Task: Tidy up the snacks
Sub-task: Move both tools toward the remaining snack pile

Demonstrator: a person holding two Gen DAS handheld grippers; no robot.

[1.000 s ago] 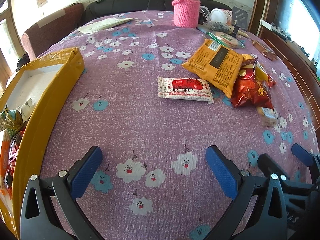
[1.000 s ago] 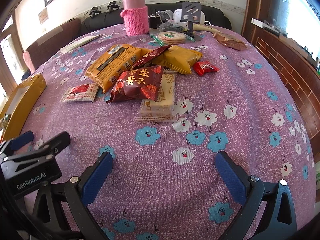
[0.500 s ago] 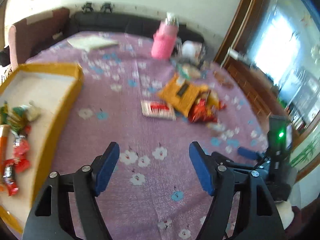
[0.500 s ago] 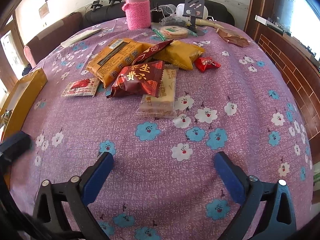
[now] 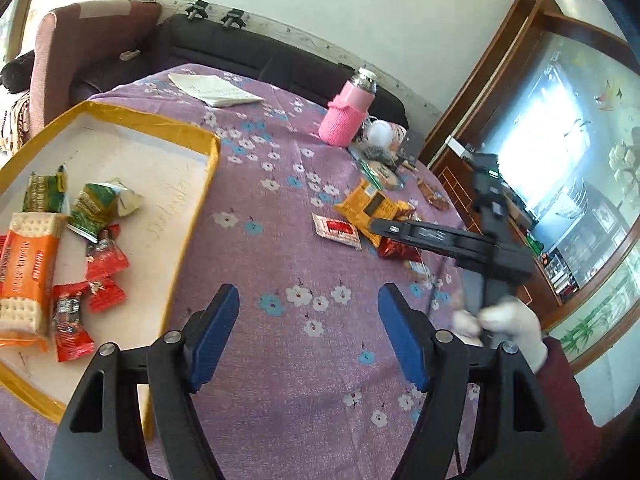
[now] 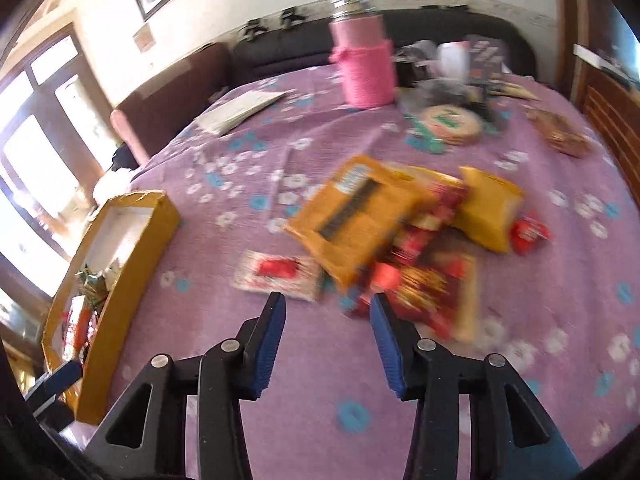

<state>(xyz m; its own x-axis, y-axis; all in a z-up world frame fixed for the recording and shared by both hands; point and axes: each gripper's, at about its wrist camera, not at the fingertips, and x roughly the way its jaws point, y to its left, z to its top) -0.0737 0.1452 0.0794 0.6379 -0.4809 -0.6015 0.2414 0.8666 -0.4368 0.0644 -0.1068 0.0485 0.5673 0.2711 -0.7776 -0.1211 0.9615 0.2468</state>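
- The bench [image 5: 280,360] wears a purple cloth with white and blue flowers.
- A yellow-rimmed tray [image 5: 192,216] sits at its left edge.
- A loose heap of snack packets [image 6: 384,216] lies mid-bench, a white-and-red packet [image 6: 280,274] beside it.
- A pink-sleeved flask [image 5: 348,114] stands upright at the far side.
- Folded paper [image 5: 214,90] lies far left.

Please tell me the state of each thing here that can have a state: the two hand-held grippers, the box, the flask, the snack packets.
Left hand-held gripper: open, empty.
Right hand-held gripper: jaws closing, nothing between them.
Yellow box: open, partly filled with snacks.
Orange cracker packet: sealed, lying in the box.
Pink flask: upright, capped.
Large yellow packet: on the tablecloth, not yet sorted.
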